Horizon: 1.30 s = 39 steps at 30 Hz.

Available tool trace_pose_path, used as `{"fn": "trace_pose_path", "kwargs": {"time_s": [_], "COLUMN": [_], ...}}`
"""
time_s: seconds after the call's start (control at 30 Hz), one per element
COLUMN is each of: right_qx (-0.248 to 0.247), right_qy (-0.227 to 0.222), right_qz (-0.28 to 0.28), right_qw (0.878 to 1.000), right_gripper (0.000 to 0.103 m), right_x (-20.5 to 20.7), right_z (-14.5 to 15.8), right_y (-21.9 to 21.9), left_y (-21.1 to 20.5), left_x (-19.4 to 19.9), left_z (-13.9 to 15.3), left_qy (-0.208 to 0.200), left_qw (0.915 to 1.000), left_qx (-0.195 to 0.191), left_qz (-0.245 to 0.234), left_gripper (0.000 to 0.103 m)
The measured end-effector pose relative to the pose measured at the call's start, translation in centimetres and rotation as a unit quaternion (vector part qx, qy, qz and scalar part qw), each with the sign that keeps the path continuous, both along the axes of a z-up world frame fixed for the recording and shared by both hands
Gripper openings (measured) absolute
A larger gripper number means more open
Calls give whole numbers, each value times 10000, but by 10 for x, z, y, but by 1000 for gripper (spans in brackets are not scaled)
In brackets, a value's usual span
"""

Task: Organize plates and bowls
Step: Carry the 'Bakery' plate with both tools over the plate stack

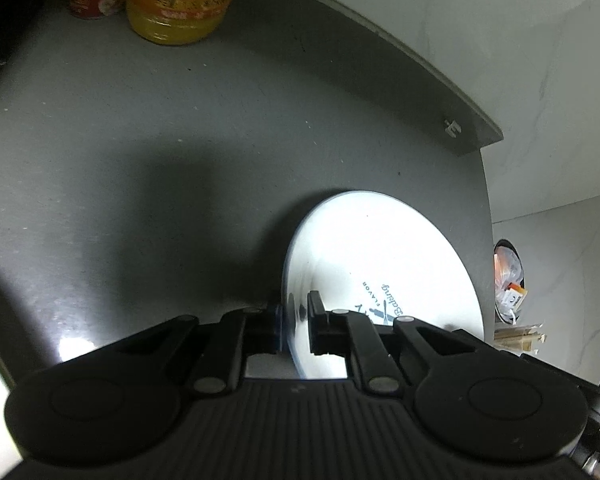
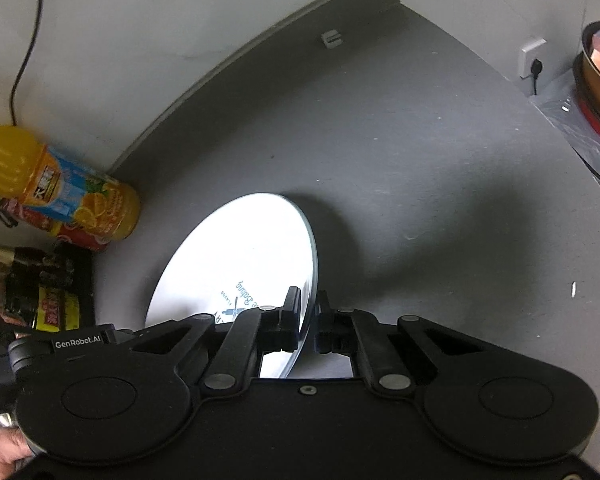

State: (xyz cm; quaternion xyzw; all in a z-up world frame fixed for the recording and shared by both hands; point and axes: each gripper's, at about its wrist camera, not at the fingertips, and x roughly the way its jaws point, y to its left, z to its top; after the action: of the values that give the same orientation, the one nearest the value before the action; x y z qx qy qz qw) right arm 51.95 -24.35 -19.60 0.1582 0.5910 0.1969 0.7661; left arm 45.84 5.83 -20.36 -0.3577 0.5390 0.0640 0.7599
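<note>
Both claws grip one white plate (image 1: 380,264) by its rim: left claw (image 1: 294,320) at 9 o'clock, right claw (image 2: 306,320) at 3 o'clock, above the grey table (image 1: 180,140).

Left gripper (image 1: 296,326) clamping white plate (image 1: 380,272) rim, seemingly tilted above grey counter (image 1: 160,140)

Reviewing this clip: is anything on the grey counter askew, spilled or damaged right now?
Nothing looks spilled or broken. The one oddity is the white plate: it stands tilted on edge, with the left gripper and right gripper each clamped on its rim. The orange juice bottle only appears slanted through the fisheye.
</note>
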Motion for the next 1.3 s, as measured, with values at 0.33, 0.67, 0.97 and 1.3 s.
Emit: {"fn": "trace_pose_path", "kwargs": {"time_s": [0.33,0.67,0.97,1.3], "right_qx": [207,436,587,738], "right_qy": [-286,-493,-515,-455], "right_qz": [275,790,1205,1696], "right_qw": [9990,9947,9896,9817], "right_gripper": [7,7,7,7], "right_x": [-4,-26,-51,-80], "right_z": [22,40,48,55], "right_y": [23,53,76,112], "left_y": [15,33,46,69], "left_x": [-23,-71,-117,-178], "left_z": [24,48,62,71], "left_qy": [-276,-437,-498,-483], "left_qw": [9991,9957,9907,9831], "left_qx": [154,330,451,629], "left_qz": [283,753,1179,1648], "left_gripper": [10,10,10,10]}}
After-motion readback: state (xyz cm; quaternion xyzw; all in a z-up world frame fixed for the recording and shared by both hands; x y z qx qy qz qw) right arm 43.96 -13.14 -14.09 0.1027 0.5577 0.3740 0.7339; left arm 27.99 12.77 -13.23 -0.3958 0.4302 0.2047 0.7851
